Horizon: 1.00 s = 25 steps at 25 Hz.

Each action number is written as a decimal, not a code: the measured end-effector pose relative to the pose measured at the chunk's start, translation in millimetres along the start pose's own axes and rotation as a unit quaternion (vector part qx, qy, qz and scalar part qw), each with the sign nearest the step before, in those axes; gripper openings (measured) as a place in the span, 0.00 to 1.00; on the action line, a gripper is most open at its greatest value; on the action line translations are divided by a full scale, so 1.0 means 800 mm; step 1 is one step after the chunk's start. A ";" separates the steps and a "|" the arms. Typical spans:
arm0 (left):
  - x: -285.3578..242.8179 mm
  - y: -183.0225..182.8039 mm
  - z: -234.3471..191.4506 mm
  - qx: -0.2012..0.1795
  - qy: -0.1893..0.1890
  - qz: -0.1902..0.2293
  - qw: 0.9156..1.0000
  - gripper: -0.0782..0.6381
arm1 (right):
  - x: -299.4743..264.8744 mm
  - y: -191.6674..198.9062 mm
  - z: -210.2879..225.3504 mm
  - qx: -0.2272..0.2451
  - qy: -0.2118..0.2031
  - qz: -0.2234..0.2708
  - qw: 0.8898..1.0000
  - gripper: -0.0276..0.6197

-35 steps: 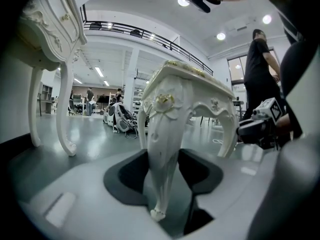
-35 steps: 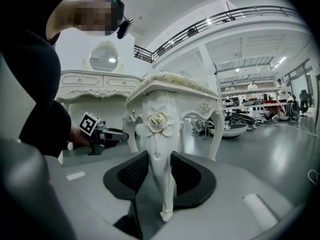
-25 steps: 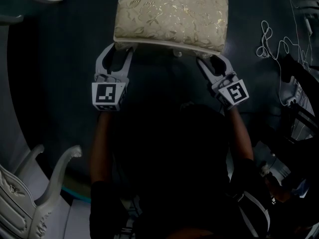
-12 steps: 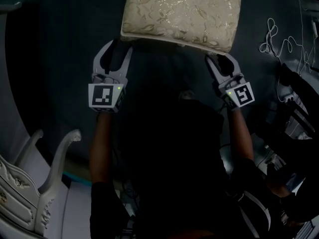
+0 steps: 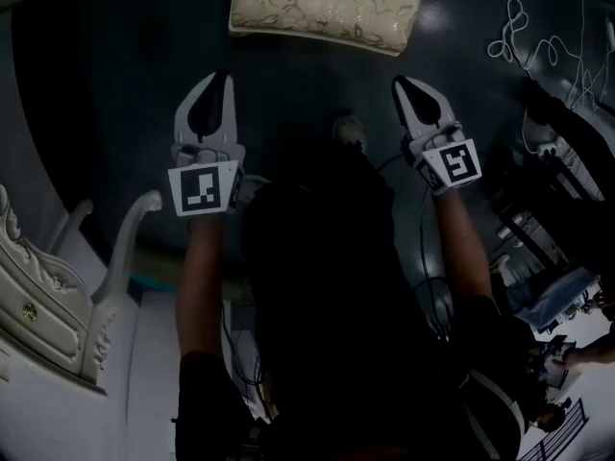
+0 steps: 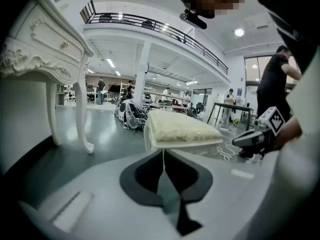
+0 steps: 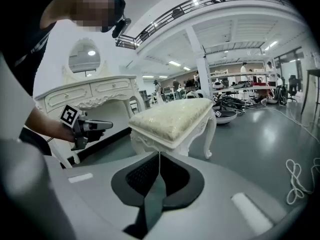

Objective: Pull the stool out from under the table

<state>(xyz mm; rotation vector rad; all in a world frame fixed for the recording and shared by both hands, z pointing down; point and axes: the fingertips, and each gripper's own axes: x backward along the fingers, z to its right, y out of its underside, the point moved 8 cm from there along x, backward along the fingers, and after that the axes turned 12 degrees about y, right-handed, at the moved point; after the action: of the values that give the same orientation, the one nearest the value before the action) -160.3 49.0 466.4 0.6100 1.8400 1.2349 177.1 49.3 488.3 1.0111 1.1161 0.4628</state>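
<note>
Dark floor [image 5: 106, 104] lies under two grippers, the left gripper [image 5: 221, 75] and right gripper [image 5: 398, 84], each with jaws that have just been closing and now meet on nothing. Beyond their tips, touching neither, stands one stool [image 5: 327, 3], clear of the one white table [image 5: 38, 325]; the head view cuts off its far edge and hides its legs. One white cable [image 5: 524, 46] lies loose at the right.

Large open lab hall: railed mezzanine [image 6: 150, 26], strip lights [image 6: 111, 63], distant workbenches [image 7: 250, 86], cables [image 7: 299, 179] on grey floor [image 7: 260, 139].
</note>
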 end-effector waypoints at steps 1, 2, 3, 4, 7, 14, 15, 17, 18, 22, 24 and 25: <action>0.008 -0.014 0.007 0.004 -0.004 -0.003 1.000 0.13 | 0.010 -0.011 -0.003 -0.009 0.005 -0.003 1.000 0.05; 0.016 -0.028 0.014 0.009 -0.009 -0.010 1.000 0.13 | 0.020 -0.022 -0.006 -0.014 0.006 -0.004 1.000 0.04; 0.024 -0.041 0.021 0.014 -0.015 -0.019 1.000 0.12 | 0.030 -0.034 -0.009 -0.016 0.006 -0.005 1.000 0.04; 0.032 -0.056 0.027 0.018 -0.020 -0.024 0.999 0.12 | 0.041 -0.047 -0.013 -0.017 0.002 -0.004 1.000 0.04; 0.057 -0.104 0.047 0.020 -0.027 -0.025 0.999 0.12 | 0.074 -0.090 -0.023 -0.020 -0.006 0.002 1.000 0.04; 0.110 -0.195 0.103 0.034 -0.022 -0.027 0.999 0.12 | 0.142 -0.173 -0.028 -0.028 -0.001 0.003 1.000 0.04; 0.115 -0.206 0.110 0.036 -0.021 -0.023 0.999 0.12 | 0.148 -0.182 -0.028 -0.029 -0.001 0.003 1.000 0.04; 0.125 -0.228 0.124 0.038 -0.016 -0.015 0.999 0.12 | 0.160 -0.199 -0.030 -0.029 -0.002 0.000 1.000 0.04; 0.130 -0.237 0.130 0.041 -0.016 -0.015 0.999 0.12 | 0.166 -0.207 -0.032 -0.030 -0.002 -0.002 1.000 0.04; 0.146 -0.265 0.149 0.037 -0.015 -0.005 0.999 0.12 | 0.185 -0.239 -0.041 -0.037 -0.007 -0.004 0.999 0.04; 0.149 -0.280 0.161 0.042 -0.014 -0.008 0.999 0.12 | 0.195 -0.254 -0.043 -0.041 -0.010 -0.006 0.999 0.04; 0.151 -0.288 0.168 0.047 -0.014 -0.008 0.999 0.12 | 0.200 -0.261 -0.044 -0.042 -0.011 -0.007 0.999 0.04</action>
<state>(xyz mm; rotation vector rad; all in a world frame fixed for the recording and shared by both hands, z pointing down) -103.5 117.3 187.1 0.6584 1.8838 1.1294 176.9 80.3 224.2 0.9332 1.0742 0.4825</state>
